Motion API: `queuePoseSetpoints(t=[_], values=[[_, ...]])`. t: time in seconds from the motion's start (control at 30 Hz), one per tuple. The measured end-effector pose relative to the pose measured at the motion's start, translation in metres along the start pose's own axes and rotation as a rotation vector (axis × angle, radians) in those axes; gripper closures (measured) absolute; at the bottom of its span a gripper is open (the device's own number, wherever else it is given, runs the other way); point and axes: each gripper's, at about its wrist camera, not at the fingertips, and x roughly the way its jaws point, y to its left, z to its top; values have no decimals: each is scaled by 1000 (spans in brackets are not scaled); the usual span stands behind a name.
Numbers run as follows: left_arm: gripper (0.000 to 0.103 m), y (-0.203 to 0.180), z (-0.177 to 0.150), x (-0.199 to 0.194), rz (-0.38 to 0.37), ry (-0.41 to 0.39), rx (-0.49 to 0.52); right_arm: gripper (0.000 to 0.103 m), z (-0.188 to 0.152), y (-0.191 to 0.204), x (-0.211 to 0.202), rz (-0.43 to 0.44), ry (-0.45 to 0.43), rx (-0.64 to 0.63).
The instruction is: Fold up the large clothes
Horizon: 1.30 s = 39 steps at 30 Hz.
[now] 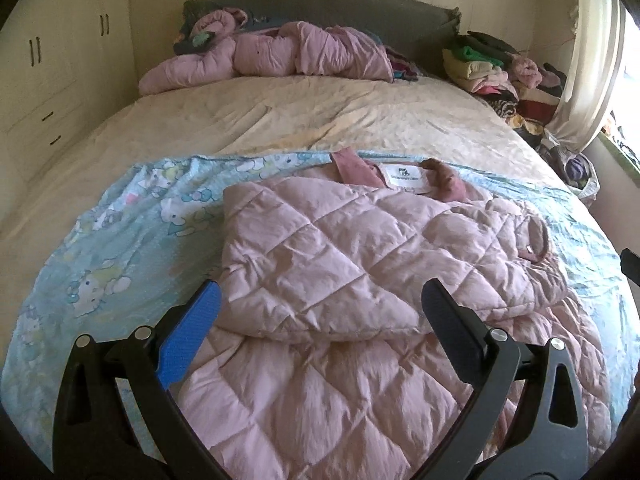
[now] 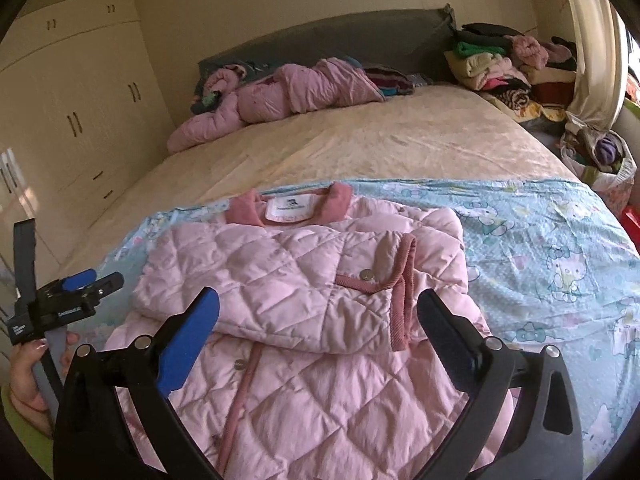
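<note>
A pink quilted jacket (image 1: 340, 264) lies on a light blue cartoon-print sheet (image 1: 120, 232) at the near end of the bed, collar and white label at the far side. A sleeve (image 2: 320, 288) is folded across its chest, the cuff pointing right. My left gripper (image 1: 324, 308) is open and empty, hovering above the jacket's lower part. My right gripper (image 2: 320, 312) is open and empty above the folded sleeve. The left gripper also shows in the right wrist view (image 2: 92, 284), held by a hand at the jacket's left.
A cream bedspread (image 1: 300, 116) covers the far bed. A crumpled pink coat (image 1: 272, 56) lies by the grey headboard (image 1: 340, 8). Stacked clothes (image 1: 492, 68) sit at the far right, near a curtain (image 1: 592, 72). Cream wardrobes (image 1: 48, 60) stand on the left. A bag of clothes (image 2: 600, 160) sits at the bed's right.
</note>
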Motion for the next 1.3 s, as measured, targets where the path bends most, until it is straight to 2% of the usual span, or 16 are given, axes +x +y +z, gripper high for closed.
queuePoseSetpoints(t=[0.23,0.47,0.8,1.03,1.3], values=[[9,-5,-11,-43,6,-63,26,4,-8,3,-28,-8,-26,-2],[9,0,-25,-72,19,-84,8,4,-16,7,-55,3,-58,-5],[9,0,-62,-99,47,-65,4,4,-40,1,-91,14,-60,-6],[9,-7,-90,-110,64,-35,22,4,-65,-9,-114,-2,-30,-55],[9,-13,-122,-113,96,18,53,4,-103,-29,-121,-28,39,-38]])
